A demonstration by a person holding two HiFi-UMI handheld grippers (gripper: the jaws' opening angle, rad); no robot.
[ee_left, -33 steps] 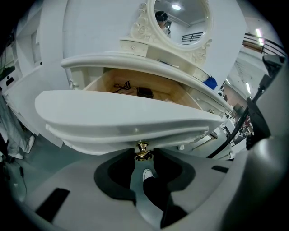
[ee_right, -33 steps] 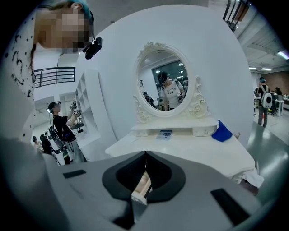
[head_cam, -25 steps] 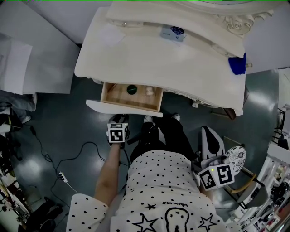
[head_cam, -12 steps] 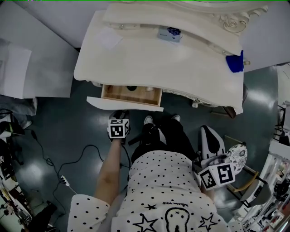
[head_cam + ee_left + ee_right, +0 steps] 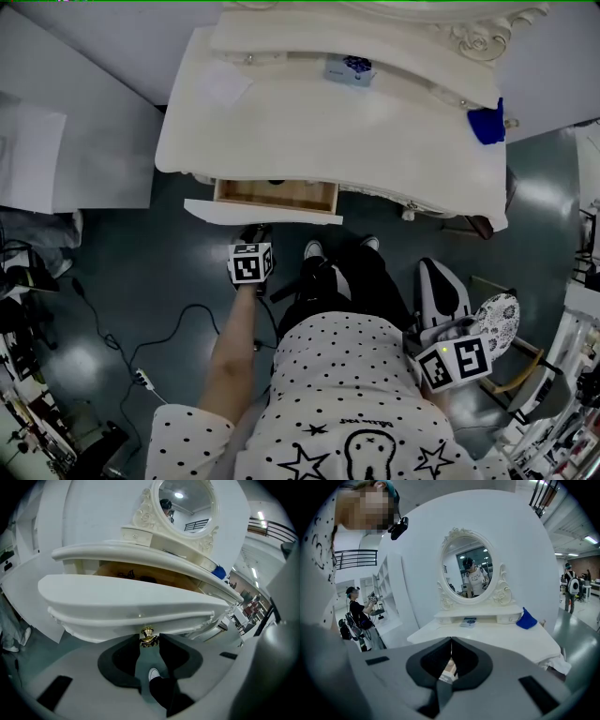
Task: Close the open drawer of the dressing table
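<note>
Now the left tongs [image 5: 149,642], clamping the brass knob [image 5: 147,635], are sitting just nearside of the part-open drawer [image 5: 262,212], the closed right tongs [image 5: 451,641] idling well right.

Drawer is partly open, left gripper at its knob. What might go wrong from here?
1. The left gripper holds only the small knob at its jaw tips; a skewed push may slip off and knock the drawer front.
2. Dark things lie inside the drawer; they might shift or catch under the tabletop as it closes.
</note>
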